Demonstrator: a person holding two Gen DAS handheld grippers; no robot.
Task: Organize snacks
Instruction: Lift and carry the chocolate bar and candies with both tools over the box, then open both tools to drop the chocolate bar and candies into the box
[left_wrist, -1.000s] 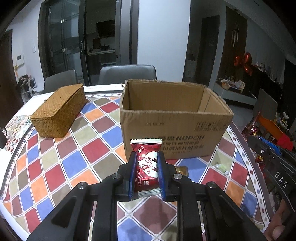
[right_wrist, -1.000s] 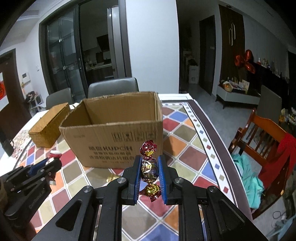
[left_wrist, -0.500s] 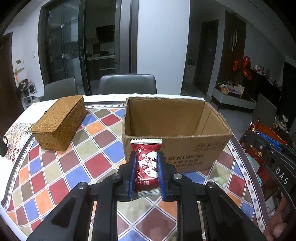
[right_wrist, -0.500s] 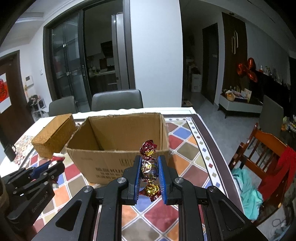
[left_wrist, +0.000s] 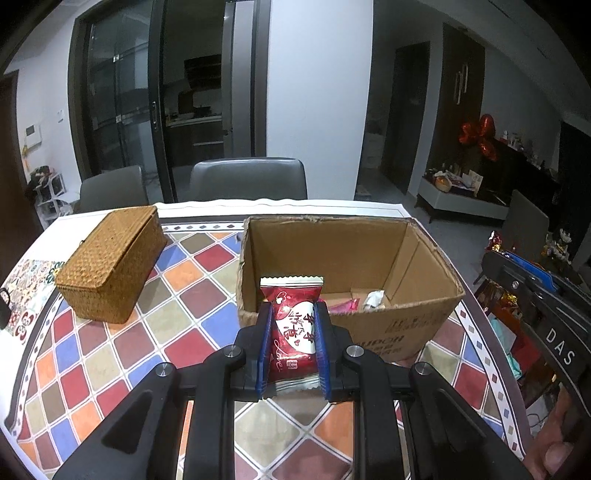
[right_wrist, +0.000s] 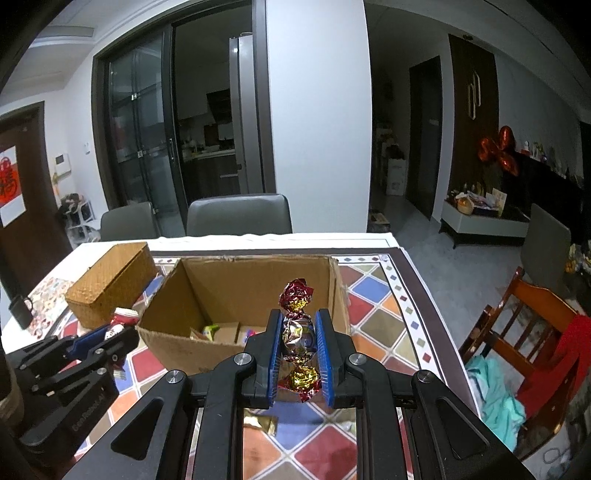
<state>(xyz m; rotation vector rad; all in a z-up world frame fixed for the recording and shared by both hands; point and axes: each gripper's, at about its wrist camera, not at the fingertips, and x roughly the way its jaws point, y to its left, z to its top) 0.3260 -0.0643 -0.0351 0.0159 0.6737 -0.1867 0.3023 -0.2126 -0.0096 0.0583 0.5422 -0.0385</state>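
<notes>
From the left wrist, the left gripper (left_wrist: 292, 343) is clamped on a red packet (left_wrist: 293, 332), held above the table (left_wrist: 122, 343) just short of the near wall of the box (left_wrist: 373, 328). To do this well, I would carry it clear over the rim before letting go, so the packet's tail does not catch the cardboard. The open box holds a pink wrapper (left_wrist: 341, 305) and a white one (left_wrist: 373, 298) on its floor; the wicker basket (left_wrist: 110, 264) beside it is lidded, contents unseen. From the right wrist, the right gripper (right_wrist: 300, 345) is closed on a foil candy (right_wrist: 298, 334), also before the box's near wall; a few snacks, one green (right_wrist: 210, 329), lie inside. A gold piece (right_wrist: 260, 422) remains on the table below.
</notes>
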